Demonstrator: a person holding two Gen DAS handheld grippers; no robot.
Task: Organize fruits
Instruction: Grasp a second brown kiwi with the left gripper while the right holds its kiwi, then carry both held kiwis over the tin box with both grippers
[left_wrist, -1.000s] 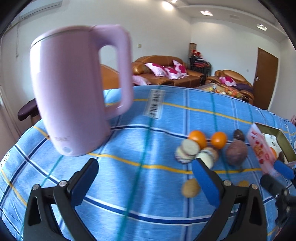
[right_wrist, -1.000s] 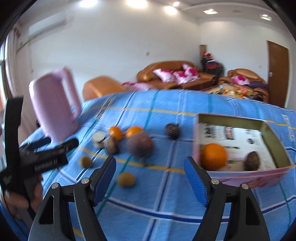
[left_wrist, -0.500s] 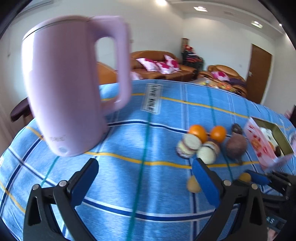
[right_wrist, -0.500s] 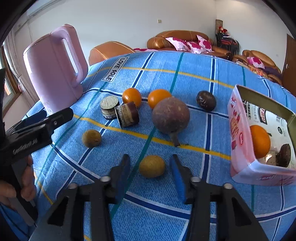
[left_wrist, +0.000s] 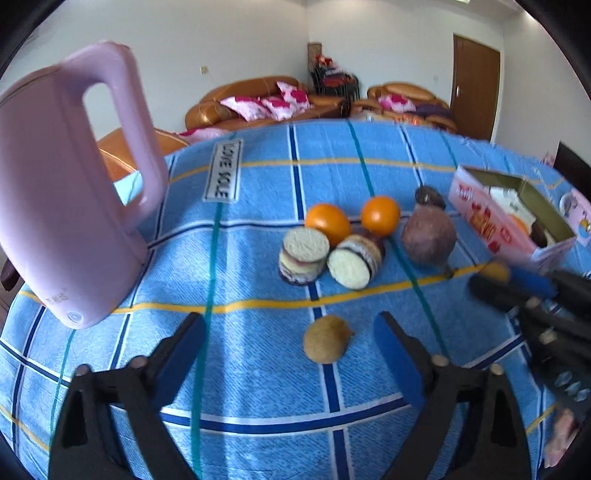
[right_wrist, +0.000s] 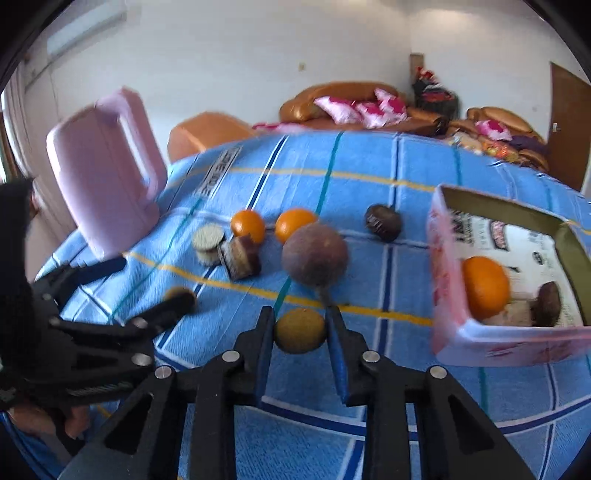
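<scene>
So the right gripper (right_wrist: 300, 334) has its blue pads pinched in on a small brownish-yellow fruit (right_wrist: 300, 330), low in the middle of the right wrist view; pads look to be touching both sides, though I can't tell if it's lifted off the blue plaid cloth (right_wrist: 369, 173) yet. Makes sense as the pick, since the pink box (right_wrist: 448, 343) sits just to its right in frame, already holding an orange (right_wrist: 485, 287) and something dark, so that's my guess for where fruit goes. The left gripper (left_wrist: 291, 350) is spread wide with nothing in it, and a second small brown fruit (left_wrist: 327, 339) lies on the cloth between its fingers, slightly ahead of them, probably lined up as its grab. Still loose mid-frame: two oranges (left_wrist: 327, 223), a big purple round fruit (left_wrist: 428, 236), two cut layered pieces (left_wrist: 304, 254). The pink kettle (left_wrist: 62, 192) stands at far left, well apart from the fruit.
</scene>
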